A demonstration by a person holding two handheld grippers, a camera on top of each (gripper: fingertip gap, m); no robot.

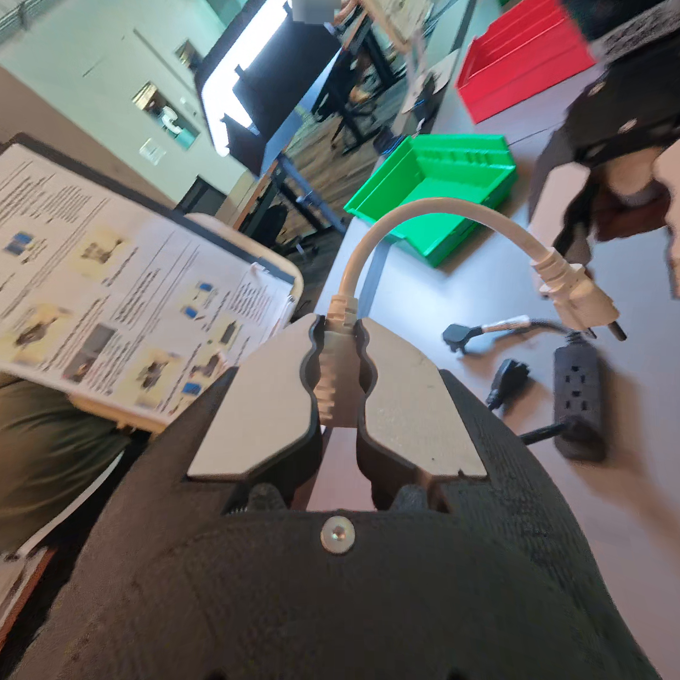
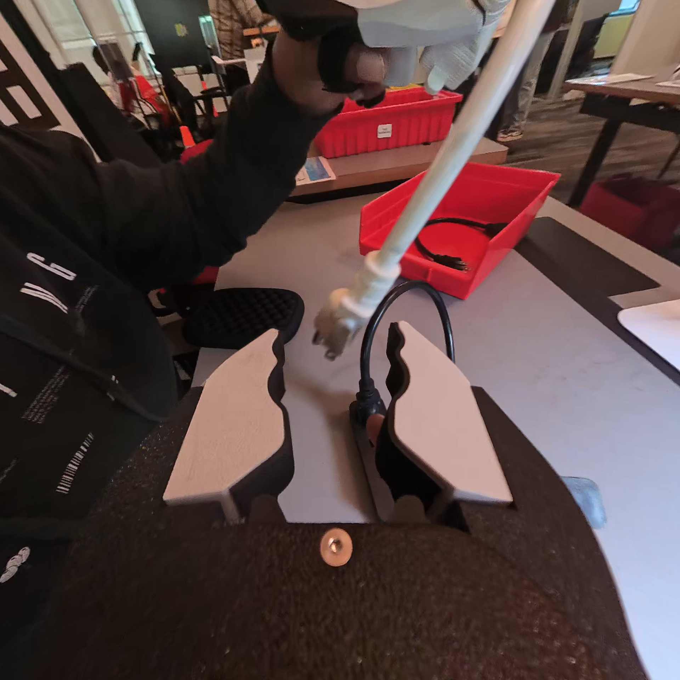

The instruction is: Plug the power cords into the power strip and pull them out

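At far left of the left wrist view, a clipboard with printed sheets (image 1: 110, 279) rests on a person's lap. In the centre, the left gripper (image 1: 340, 344) is pinched on one moulded end of the white cord (image 1: 404, 209), held clear above the grey surface (image 1: 423, 312). The cord arches up and over to the right, and its white plug (image 1: 577, 298) hangs with the prongs pointing down, above the black power strip (image 1: 577, 397). The strip lies flat on the surface with its sockets facing up; two loose black plugs (image 1: 507, 382) lie just left of it. A green bin (image 1: 438, 191) and a red bin (image 1: 522, 59) sit farther back. At the upper right edge, part of the other gripper shows, blurred. In the right wrist view, a black sleeve (image 2: 206, 191) fills the left side. The right gripper (image 2: 335, 368) is spread, with nothing between its fingers. The white plug hangs just beyond the fingertips, apart from them. A black cord (image 2: 408, 316) loops up beside the right finger (image 2: 434, 415), at the end of the power strip there. Farther right, a second black cord (image 2: 441, 239) lies coiled inside the red bin.
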